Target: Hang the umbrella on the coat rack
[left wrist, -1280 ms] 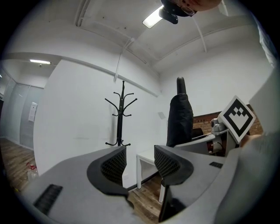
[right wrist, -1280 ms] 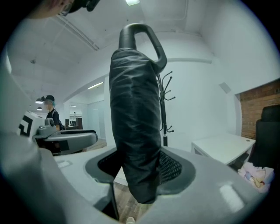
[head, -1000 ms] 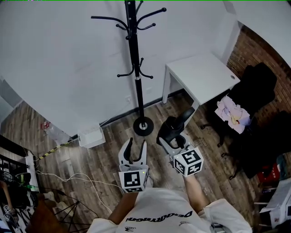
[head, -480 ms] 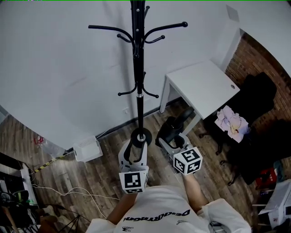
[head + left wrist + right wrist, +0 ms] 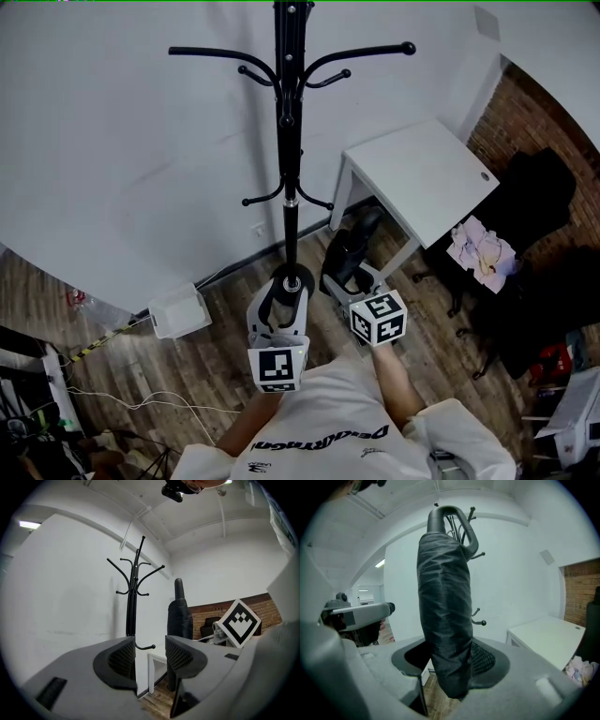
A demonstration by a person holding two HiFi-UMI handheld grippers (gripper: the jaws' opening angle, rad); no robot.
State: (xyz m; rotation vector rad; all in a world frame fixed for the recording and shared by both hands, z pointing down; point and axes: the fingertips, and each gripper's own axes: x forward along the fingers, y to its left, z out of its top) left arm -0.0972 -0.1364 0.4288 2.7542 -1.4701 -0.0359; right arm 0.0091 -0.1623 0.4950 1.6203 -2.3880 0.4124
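A black coat rack [image 5: 287, 141] with curved hooks stands against the white wall, seen ahead in the left gripper view as coat rack [image 5: 133, 592]. My right gripper [image 5: 349, 272] is shut on a folded black umbrella [image 5: 443, 616], held upright with its loop handle [image 5: 452, 520] on top; the umbrella [image 5: 356, 246] sits just right of the rack's pole. My left gripper [image 5: 281, 302] is open and empty, over the rack's round base [image 5: 292, 279]. The umbrella [image 5: 179, 616] also rises to the right in the left gripper view.
A white desk [image 5: 417, 178] stands right of the rack. Dark chairs and a pale cloth [image 5: 481, 253] lie at the far right. A white box [image 5: 174, 309] and cables rest on the wood floor at the left, near the wall.
Both grippers and the person have moved closer to the coat rack; the rack now looms larger and its base sits right at the left gripper's fingers. The umbrella stays gripped.
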